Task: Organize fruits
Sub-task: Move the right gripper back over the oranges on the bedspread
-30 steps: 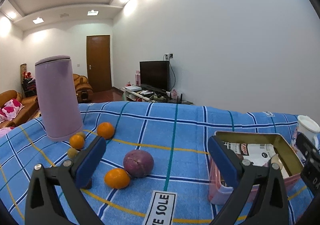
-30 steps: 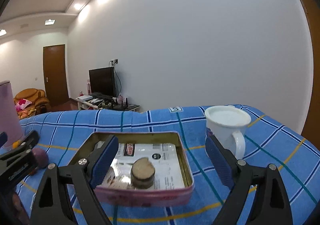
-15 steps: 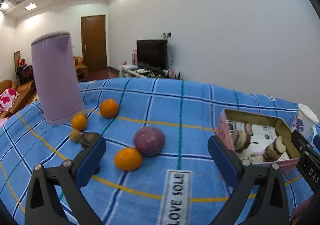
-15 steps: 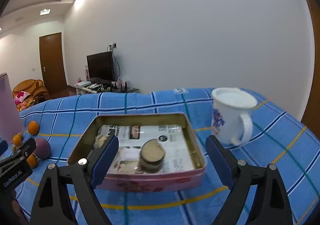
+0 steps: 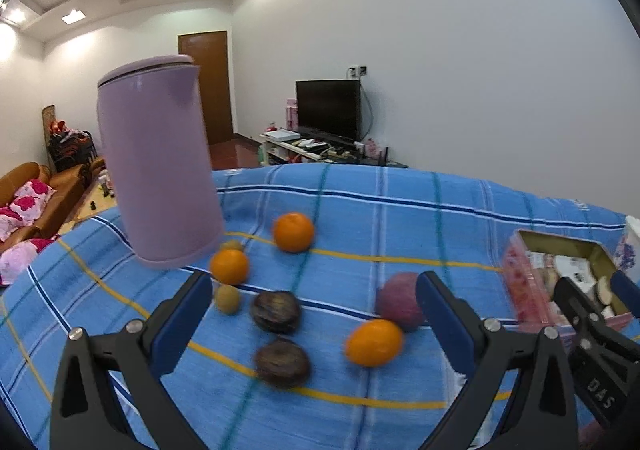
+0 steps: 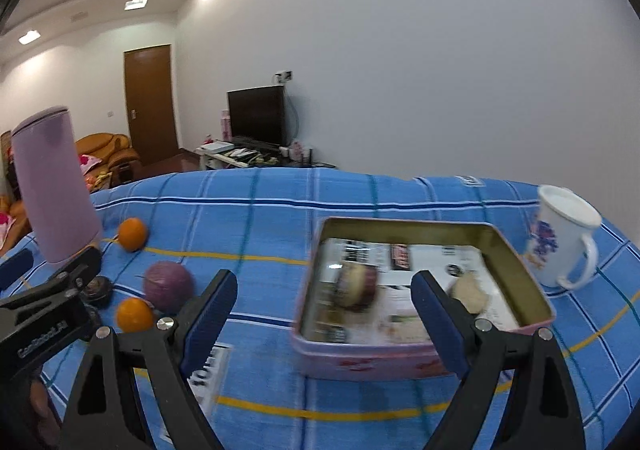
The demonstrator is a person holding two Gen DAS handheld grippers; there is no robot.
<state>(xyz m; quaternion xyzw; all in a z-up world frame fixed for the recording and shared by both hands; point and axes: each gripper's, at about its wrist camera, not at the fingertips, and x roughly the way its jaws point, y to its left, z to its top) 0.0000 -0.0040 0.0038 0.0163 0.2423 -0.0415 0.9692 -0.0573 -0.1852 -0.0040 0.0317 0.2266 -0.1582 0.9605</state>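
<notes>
Loose fruit lies on the blue checked cloth (image 5: 360,226): an orange (image 5: 374,342), a purple round fruit (image 5: 398,300), two dark wrinkled fruits (image 5: 276,312) (image 5: 282,360), two more oranges (image 5: 293,232) (image 5: 229,266) and a small yellowish fruit (image 5: 227,298). My left gripper (image 5: 314,314) is open and empty above them. A pink tin (image 6: 420,354) holds two cut pieces (image 6: 356,286) (image 6: 470,292). My right gripper (image 6: 324,308) is open and empty in front of the tin. The purple fruit also shows in the right wrist view (image 6: 168,286).
A tall lilac jug (image 5: 160,177) stands at the left behind the fruit. A white flowered mug (image 6: 562,236) stands right of the tin. A "LOVE SOLE" label (image 6: 208,374) is sewn on the cloth near the front edge.
Both grippers have swung left and tilted down. The fruit group now sits between my left fingers, and two dark fruits have come into view. The tin has shifted right in both views.
</notes>
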